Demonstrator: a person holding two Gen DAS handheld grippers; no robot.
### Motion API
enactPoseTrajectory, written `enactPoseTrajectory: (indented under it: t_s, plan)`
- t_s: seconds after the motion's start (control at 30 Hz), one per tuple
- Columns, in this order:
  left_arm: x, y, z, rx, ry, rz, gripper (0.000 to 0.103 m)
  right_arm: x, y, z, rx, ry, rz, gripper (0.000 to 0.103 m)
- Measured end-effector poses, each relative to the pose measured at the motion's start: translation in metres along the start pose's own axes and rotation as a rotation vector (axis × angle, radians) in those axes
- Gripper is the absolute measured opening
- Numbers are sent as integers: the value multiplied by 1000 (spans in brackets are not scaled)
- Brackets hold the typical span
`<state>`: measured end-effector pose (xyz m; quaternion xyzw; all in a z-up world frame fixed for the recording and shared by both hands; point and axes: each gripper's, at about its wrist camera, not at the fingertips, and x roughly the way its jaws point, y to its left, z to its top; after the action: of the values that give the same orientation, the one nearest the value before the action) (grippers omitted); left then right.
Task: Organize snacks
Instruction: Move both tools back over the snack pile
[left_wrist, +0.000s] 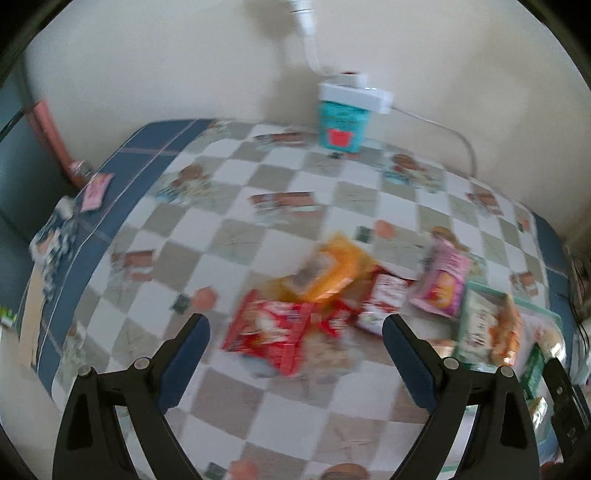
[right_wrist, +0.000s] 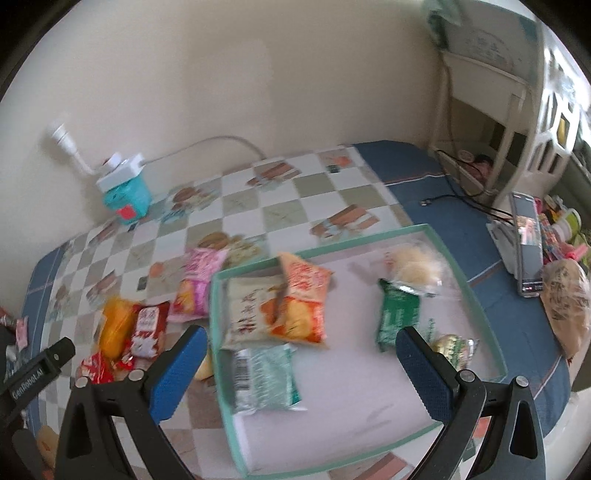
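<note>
Loose snack packets lie on the checked tablecloth: a red packet (left_wrist: 269, 332), an orange packet (left_wrist: 328, 269), a small red-and-white packet (left_wrist: 384, 299) and a pink packet (left_wrist: 443, 284). My left gripper (left_wrist: 295, 325) hangs open just above the red packet, nothing between its fingers. A shallow green-rimmed tray (right_wrist: 476, 291) holds an orange packet (right_wrist: 301, 299), a beige packet (right_wrist: 247, 310), a silver-green packet (right_wrist: 264, 376), a dark green packet (right_wrist: 397, 314) and a clear-wrapped bun (right_wrist: 415, 271). My right gripper (right_wrist: 301, 339) is open over the tray, empty. The left gripper's body (right_wrist: 33, 369) shows at far left.
A teal box (left_wrist: 340, 125) with a white power strip and cord on top stands at the table's back by the wall. A phone on a stand (right_wrist: 526, 243), cables and a brown bag (right_wrist: 565, 295) sit past the tray's right. A pink sachet (left_wrist: 96, 190) lies at the left edge.
</note>
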<state>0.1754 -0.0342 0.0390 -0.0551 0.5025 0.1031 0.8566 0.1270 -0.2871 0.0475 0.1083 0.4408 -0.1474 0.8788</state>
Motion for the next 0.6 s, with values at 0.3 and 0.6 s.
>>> enactPoseTrajectory:
  t_s: [0.3,0.6]
  plan:
    - [6,79,-3,-150,20,54,95,3,47,-16,-82,33,38,103]
    - [20,149,-7,-324,52,63,95,11,97,-29,-167,55,77,103]
